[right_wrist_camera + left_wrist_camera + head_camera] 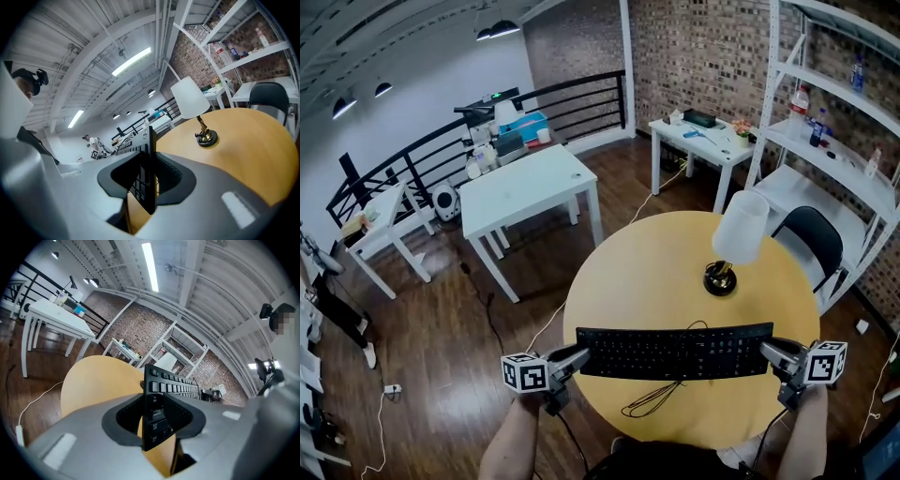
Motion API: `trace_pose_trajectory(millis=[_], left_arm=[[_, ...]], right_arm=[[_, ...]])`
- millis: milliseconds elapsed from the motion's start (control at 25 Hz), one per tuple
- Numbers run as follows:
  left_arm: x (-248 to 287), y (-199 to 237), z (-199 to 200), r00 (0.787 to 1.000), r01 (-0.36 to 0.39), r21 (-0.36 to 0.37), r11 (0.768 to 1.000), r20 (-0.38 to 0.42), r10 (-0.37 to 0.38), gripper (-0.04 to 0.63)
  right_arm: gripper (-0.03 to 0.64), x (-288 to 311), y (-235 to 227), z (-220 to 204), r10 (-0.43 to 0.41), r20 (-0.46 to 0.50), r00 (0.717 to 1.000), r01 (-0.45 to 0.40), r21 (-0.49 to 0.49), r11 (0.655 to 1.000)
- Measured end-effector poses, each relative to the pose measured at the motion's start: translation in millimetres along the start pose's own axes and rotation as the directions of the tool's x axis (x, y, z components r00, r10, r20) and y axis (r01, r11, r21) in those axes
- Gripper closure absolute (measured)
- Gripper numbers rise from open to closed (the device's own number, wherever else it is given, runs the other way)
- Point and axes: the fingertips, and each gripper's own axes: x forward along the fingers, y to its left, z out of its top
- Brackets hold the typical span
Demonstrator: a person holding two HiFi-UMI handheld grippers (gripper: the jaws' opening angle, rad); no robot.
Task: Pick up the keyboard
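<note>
**Spotter:** Status on the tongs?

**Op:** I'm reading the left gripper (154, 418) as clamping the left short end of the keyboard (675, 352). Pads are pressing both faces, w/ the edge sitting deep in the throat. The right gripper (148, 180) is doing the same on the right end. Neither one is standing empty.

**Spotter:** Which way's the keyboard lying from you?

**Op:** Its long axis is running left-right across the near part of the round table (675, 262), keys facing up. I'm holding it about level btw the two hands, so neither hand is sitting nearer and each is taking one end. I'm judging it's hanging just clear of the top, but I'm not able to confirm a gap from these views.

**Spotter:** What's the next bit turning on?

**Op:** Both ends rising together, imo. If one hand is leading, the board is tilting along that axis and twisting in the other grip. Also the cable (661, 398) is lying in a loop on the near side of the table, so I'm expecting a bit of drag.

**Spotter:** Obstacles? Containers?

**Op:** The lamp (733, 244) is standing on the far side, right of ctr, apart from the keyboard. I'm not seeing any bins or trays on this table. Far right, the shelf rack (844, 94) is carrying a few bottles (800, 101). The rest up there is too small to tell.
</note>
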Motion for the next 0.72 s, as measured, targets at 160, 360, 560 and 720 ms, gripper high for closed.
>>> trace_pose_trajectory(millis=[160, 360, 560, 720], left_arm=[[4, -9, 5, 1.0, 0.003, 0.011, 1.0, 0.011, -0.003, 0.46], [8, -11, 6, 1.0, 0.003, 0.028, 1.0, 0.015, -0.004, 0.46], [8, -13, 6, 1.0, 0.0, 0.027, 1.0, 0.019, 0.0, 0.46], [14, -19, 2, 1.0, 0.005, 0.019, 1.0, 0.011, -0.005, 0.46]], right_arm=[[0.52, -8, 3, 3, 0.007, 0.0, 1.0, -0.007, 0.02, 1.0], [0.52, -12, 0, 3, 0.006, 0.008, 1.0, -0.006, 0.016, 1.0], [0.521, -14, -1, 7, -0.002, -0.008, 1.0, 0.002, -0.02, 1.0], [0.52, -19, -4, 7, 0.006, 0.0, 1.0, -0.006, 0.009, 1.0]])
